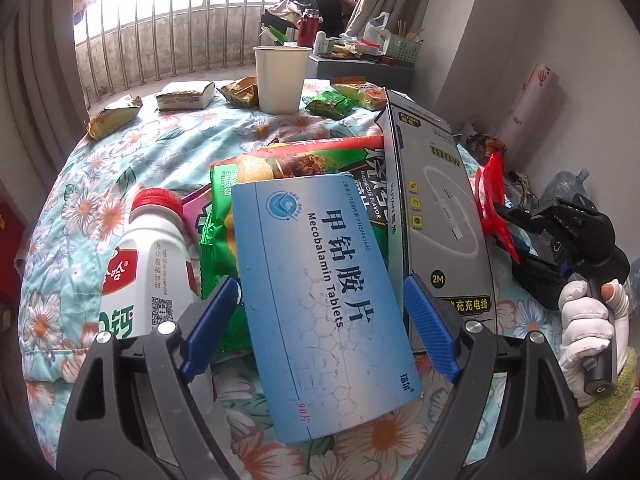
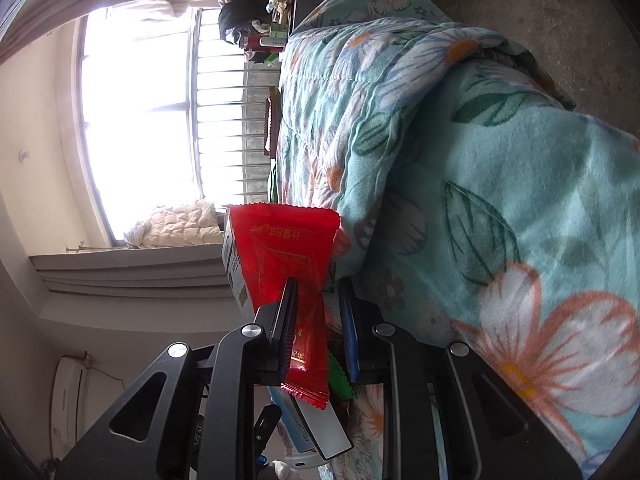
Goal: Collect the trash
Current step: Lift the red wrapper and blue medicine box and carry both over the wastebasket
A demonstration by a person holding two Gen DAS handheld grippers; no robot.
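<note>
- Your left gripper stands wide apart, its blue pads either side of the blue tablet box but not pressing it; the box lies on the flowered quilt, leaning on a green snack bag.
- Your right gripper is clamped on a red wrapper, carried beside the quilt's edge.
- Judged from the clutter, you are early to midway: a white bottle, grey cable box, paper cup and several small packets remain.
- The tablet box's long axis runs away from you, tilted slightly left at its far end.
</note>
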